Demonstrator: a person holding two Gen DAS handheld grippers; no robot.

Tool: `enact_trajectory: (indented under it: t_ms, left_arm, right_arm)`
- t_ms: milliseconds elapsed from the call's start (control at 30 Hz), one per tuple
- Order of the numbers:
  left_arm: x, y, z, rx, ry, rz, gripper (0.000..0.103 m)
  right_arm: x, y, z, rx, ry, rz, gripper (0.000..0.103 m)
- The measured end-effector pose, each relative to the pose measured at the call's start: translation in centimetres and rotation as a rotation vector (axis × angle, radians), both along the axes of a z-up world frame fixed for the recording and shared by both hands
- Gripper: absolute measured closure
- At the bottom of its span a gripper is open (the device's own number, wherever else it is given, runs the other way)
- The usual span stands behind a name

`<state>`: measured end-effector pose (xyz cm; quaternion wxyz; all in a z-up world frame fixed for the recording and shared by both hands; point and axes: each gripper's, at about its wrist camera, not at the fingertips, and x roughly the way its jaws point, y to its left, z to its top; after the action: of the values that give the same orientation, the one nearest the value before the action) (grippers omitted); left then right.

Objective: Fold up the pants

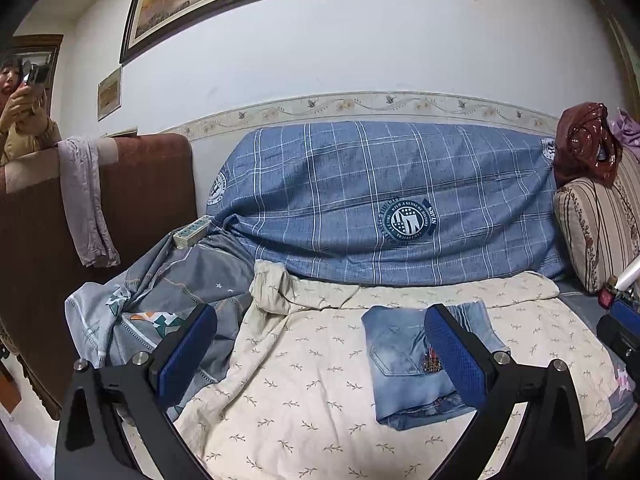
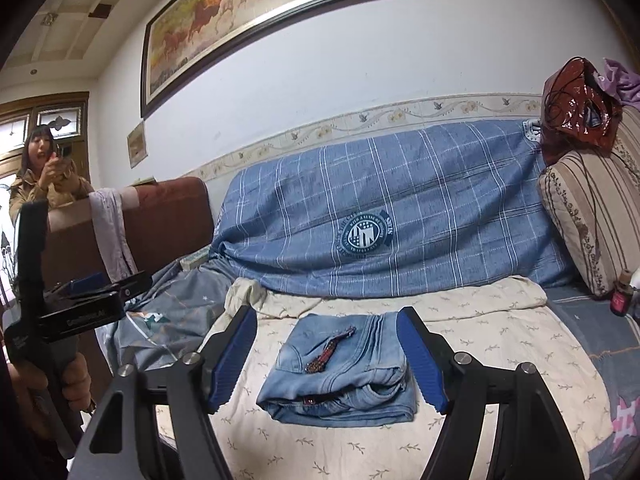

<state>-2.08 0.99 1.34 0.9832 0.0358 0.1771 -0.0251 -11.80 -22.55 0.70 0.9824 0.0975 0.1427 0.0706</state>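
Observation:
The pants (image 1: 404, 364) are light blue jeans folded into a compact rectangle, lying on the cream leaf-print sheet (image 1: 304, 384) on the sofa seat. In the right wrist view the pants (image 2: 340, 372) show a beaded ornament on top and the waist opening at the near edge. My left gripper (image 1: 320, 356) is open and empty, held above the sheet to the left of the pants. My right gripper (image 2: 332, 360) is open and empty, its blue pads (image 2: 420, 356) standing either side of the pants, above them. The left gripper also shows at the left of the right wrist view (image 2: 92, 300).
A blue plaid cover (image 1: 384, 200) drapes the sofa back. A crumpled grey quilt (image 1: 168, 304) lies at the left, with a white power strip (image 1: 191, 232). A striped cushion (image 2: 580, 216) and a small bottle (image 2: 621, 292) are at the right. A person (image 2: 40, 176) stands at the far left.

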Motion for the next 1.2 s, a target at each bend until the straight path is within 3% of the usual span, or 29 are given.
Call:
enact_trajectory:
  t_ms: [333,1200]
  left_arm:
    - [-0.1,-0.1,-0.5,0.001,0.023,0.013,0.000]
    - [-1.2,-0.6,-0.7,0.003,0.039,-0.020,0.000]
  right_arm:
    - [0.6,1.6,-1.1,-0.030,0.043,0.031,0.028]
    - [-0.9,3.0,-0.3,-0.081,0.018,0.032,0.028]
